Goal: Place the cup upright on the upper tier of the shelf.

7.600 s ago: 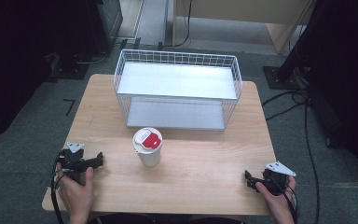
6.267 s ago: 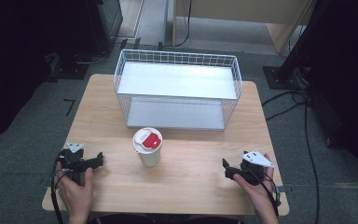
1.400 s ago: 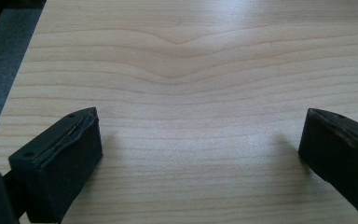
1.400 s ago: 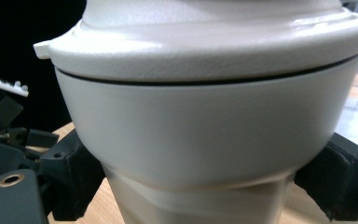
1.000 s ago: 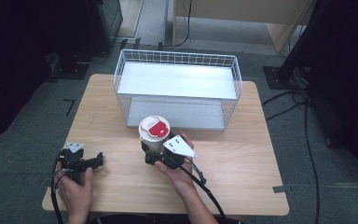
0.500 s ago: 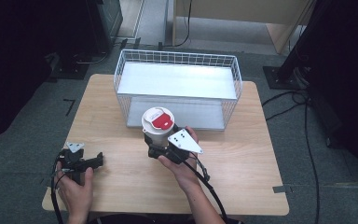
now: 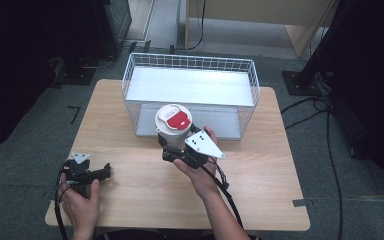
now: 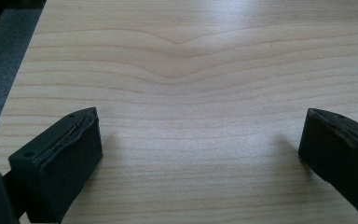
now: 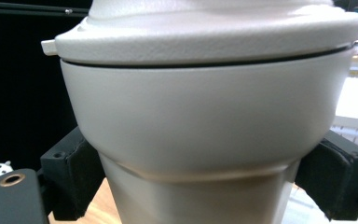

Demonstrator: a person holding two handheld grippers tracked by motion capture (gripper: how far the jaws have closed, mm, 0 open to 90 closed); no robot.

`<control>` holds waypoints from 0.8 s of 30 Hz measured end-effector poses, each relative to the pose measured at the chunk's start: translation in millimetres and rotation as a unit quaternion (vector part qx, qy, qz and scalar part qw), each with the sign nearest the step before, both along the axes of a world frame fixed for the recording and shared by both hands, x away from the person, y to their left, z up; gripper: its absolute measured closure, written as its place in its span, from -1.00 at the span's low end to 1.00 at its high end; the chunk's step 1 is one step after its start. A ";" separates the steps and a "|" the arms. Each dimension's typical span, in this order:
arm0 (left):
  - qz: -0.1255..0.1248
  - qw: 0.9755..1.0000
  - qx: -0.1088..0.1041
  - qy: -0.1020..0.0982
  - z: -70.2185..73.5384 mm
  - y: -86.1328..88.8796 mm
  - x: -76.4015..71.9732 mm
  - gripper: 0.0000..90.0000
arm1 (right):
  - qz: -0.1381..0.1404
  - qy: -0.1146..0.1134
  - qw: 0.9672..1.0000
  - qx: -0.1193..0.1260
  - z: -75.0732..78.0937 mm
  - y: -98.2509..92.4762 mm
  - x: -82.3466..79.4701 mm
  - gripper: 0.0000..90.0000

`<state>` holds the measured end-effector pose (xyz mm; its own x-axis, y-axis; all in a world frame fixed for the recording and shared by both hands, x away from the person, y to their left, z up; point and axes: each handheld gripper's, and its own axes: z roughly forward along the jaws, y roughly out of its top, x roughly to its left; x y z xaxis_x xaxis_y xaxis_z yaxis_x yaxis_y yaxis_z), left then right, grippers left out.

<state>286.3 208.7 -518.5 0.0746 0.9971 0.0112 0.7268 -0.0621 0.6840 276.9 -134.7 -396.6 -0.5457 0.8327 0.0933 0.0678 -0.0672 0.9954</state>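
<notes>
While the left gripper (image 7: pixel 87 175) gapes wide, right gripper (image 7: pixel 180 152) fingers (image 9: pixel 72 179) clamp the cup (image 7: pixel 173 125).

matt plastic cup (image 7: pixel 173 126), wood-grain table (image 7: pixel 145 190), wire basket (image 7: pixel 190 63)

left gripper (image 7: pixel 87 172): black body, grey three-cornered plate on top
right gripper (image 7: pixel 182 152): black, cable trailing behind
</notes>
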 end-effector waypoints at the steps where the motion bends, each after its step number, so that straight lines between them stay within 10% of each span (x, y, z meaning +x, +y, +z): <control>1: 0.001 1.000 -0.001 -0.001 -0.1 -0.1 0.1 -1.00 | 0.000 0.001 1.000 0.000 1.5 -0.6 0.1 -0.74; 24: 0.000 1.000 0.000 0.000 -0.1 0.0 0.0 -1.00 | -0.036 -0.039 0.999 0.005 41.8 -25.7 17.8 -0.73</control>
